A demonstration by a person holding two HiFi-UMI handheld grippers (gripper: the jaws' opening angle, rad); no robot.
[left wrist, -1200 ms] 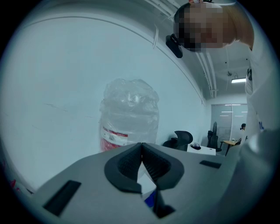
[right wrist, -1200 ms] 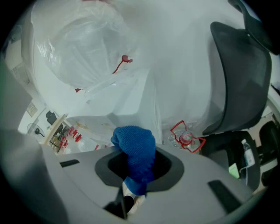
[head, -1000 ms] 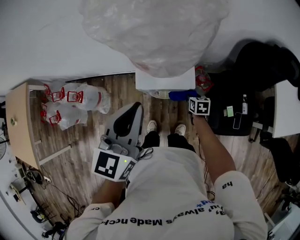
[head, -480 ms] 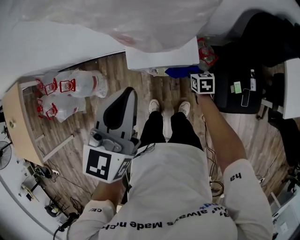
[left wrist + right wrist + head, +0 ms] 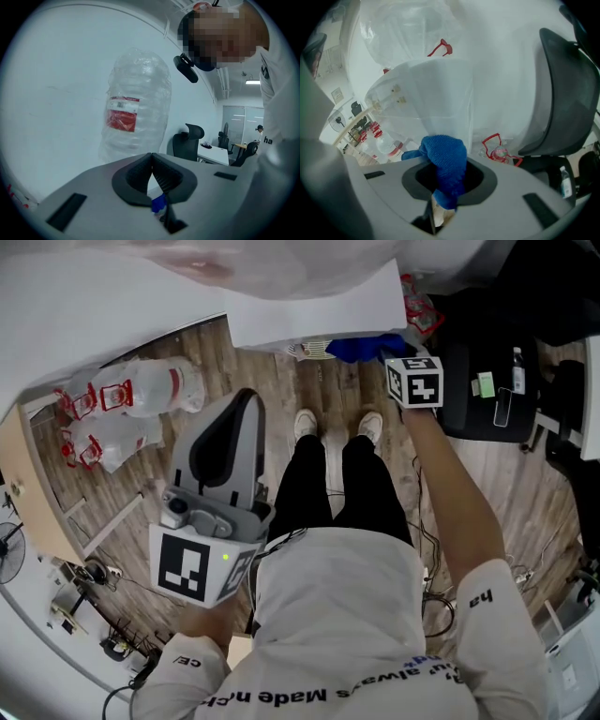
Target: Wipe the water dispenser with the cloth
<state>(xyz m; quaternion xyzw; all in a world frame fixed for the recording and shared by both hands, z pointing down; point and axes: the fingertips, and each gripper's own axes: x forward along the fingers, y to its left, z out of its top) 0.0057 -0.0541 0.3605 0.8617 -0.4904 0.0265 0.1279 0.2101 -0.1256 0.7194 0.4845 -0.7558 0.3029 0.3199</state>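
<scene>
**Operator:** Where's the cloth?

**Spotter:** The blue cloth [image 5: 443, 161] is in your right gripper [image 5: 444, 185]. Its jaws are clamped on it, and a bunched wad stands up above them at the lower centre of the right gripper view. In the head view it shows at the upper centre, right under the front edge of the water dispenser [image 5: 319, 310]. I cannot tell whether the two touch.

**Operator:** And the dispenser?

**Spotter:** Its white body fills the middle of your right gripper view, directly behind the cloth. The clear bottle [image 5: 408, 28] sits upended on top. In the left gripper view that bottle stands upper centre, with a red label across it.

**Operator:** My left gripper?

**Spotter:** Your left gripper [image 5: 151, 161] has its jaws pressed together, with nothing between them. In the head view it sits at the lower left, well apart from the dispenser. It points up the frame, and its marker cube [image 5: 195, 563] is nearest you.

**Operator:** What's around me?

**Spotter:** Your shoes [image 5: 305, 423] stand on the wooden floor [image 5: 281, 381] just below the dispenser. Empty bottles [image 5: 141, 390] with red handles lie at the upper left. A black office chair [image 5: 567, 93] takes the right edge of your right gripper view — near the dispenser's side.
</scene>
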